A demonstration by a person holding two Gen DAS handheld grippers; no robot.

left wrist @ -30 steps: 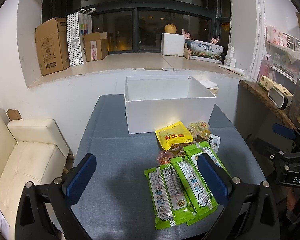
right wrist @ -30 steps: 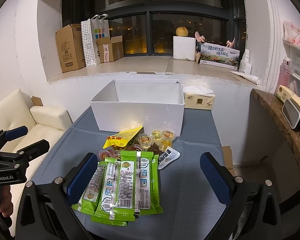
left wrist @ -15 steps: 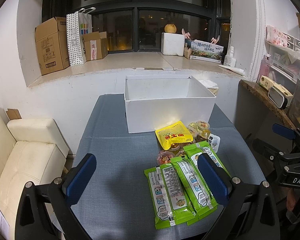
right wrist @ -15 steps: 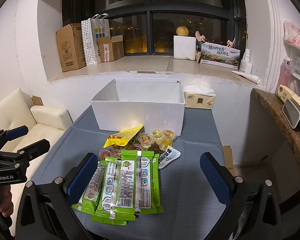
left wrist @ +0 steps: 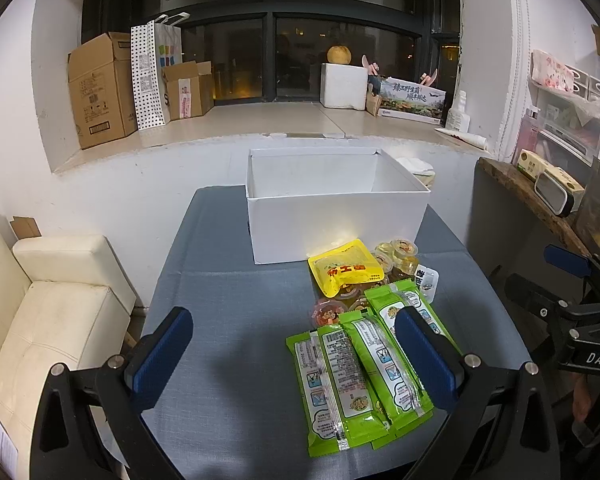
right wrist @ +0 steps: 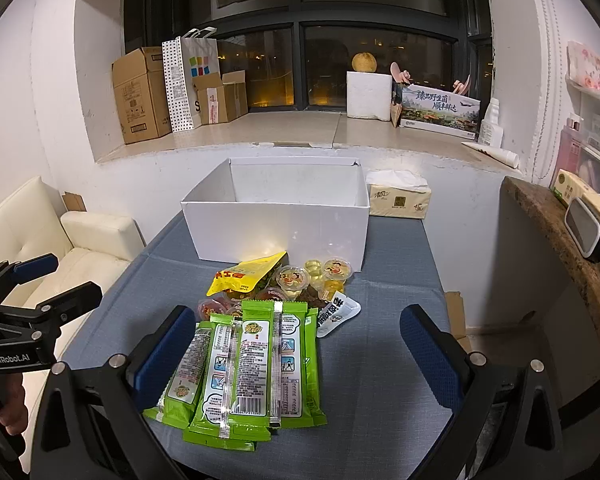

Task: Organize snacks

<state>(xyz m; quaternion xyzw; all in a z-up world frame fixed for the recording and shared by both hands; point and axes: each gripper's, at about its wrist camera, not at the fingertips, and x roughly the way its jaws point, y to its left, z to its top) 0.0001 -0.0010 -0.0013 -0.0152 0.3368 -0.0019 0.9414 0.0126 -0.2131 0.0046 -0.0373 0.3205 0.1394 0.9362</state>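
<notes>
I have the worktop (right wrist: 388, 360) under both grippers, with the white box (right wrist: 276, 232) at its far edge, open and showing nothing inside. The green packs (right wrist: 244, 364) lie fanned near the front edge, the yellow pouch (right wrist: 246, 276) and jelly cups (right wrist: 324, 272) between them and the box. Left gripper (left wrist: 292, 356) and right gripper (right wrist: 296, 356) both hover with jaws apart, holding nothing. The packs look light, slick and crinkly; I'd pinch one across its middle.
</notes>
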